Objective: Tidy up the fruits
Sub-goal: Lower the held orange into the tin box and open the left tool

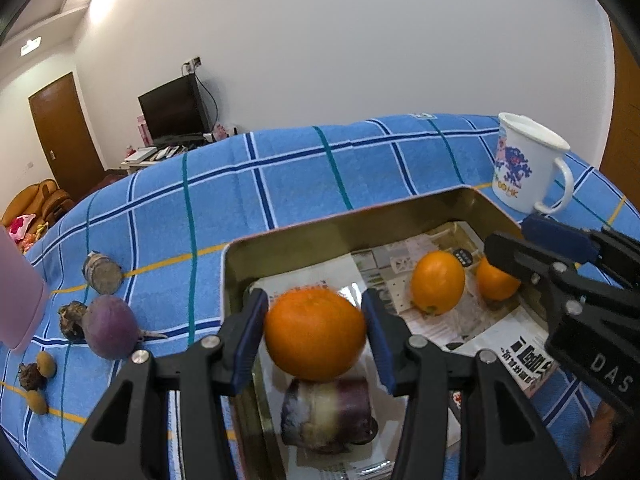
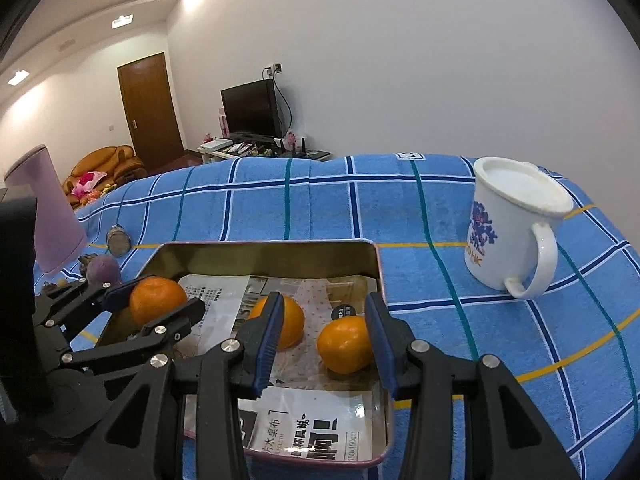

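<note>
Three oranges sit over the gold tin tray. The left gripper clamps one orange above the tray's 9 o'clock side. The right gripper stands open around another orange lying at 3 o'clock; the third orange lies just beside it.

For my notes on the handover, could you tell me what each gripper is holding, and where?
The left gripper clamps an orange by its two sides above the tin. The right gripper holds nothing.
</note>
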The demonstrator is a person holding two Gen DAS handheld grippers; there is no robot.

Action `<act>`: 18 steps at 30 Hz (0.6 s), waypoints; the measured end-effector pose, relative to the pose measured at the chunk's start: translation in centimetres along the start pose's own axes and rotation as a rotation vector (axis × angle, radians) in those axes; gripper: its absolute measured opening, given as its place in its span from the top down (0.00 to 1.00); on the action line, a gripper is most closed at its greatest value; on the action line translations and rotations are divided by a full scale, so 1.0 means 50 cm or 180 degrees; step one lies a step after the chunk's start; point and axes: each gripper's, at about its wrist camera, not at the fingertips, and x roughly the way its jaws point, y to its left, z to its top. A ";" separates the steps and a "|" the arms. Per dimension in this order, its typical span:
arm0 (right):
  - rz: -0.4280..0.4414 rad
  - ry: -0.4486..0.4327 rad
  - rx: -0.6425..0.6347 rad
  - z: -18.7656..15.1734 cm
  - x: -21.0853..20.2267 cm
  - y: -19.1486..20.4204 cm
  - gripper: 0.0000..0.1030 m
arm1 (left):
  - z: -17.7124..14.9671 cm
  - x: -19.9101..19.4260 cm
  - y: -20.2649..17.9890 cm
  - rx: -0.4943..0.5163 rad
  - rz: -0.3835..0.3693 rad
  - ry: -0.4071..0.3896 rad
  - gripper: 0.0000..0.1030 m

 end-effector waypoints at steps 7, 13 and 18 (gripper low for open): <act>-0.0003 -0.0385 0.0209 0.008 -0.044 -0.020 0.30 | 0.001 -0.033 -0.004 0.0060 0.0190 -0.0308 0.03; -0.0044 -0.0671 0.0491 0.013 -0.066 -0.056 0.23 | -0.002 -0.058 -0.009 0.0115 0.0288 -0.0506 0.00; -0.0137 -0.0849 0.0637 0.008 -0.074 -0.077 0.23 | -0.003 -0.077 0.002 0.0016 0.0355 -0.0608 0.00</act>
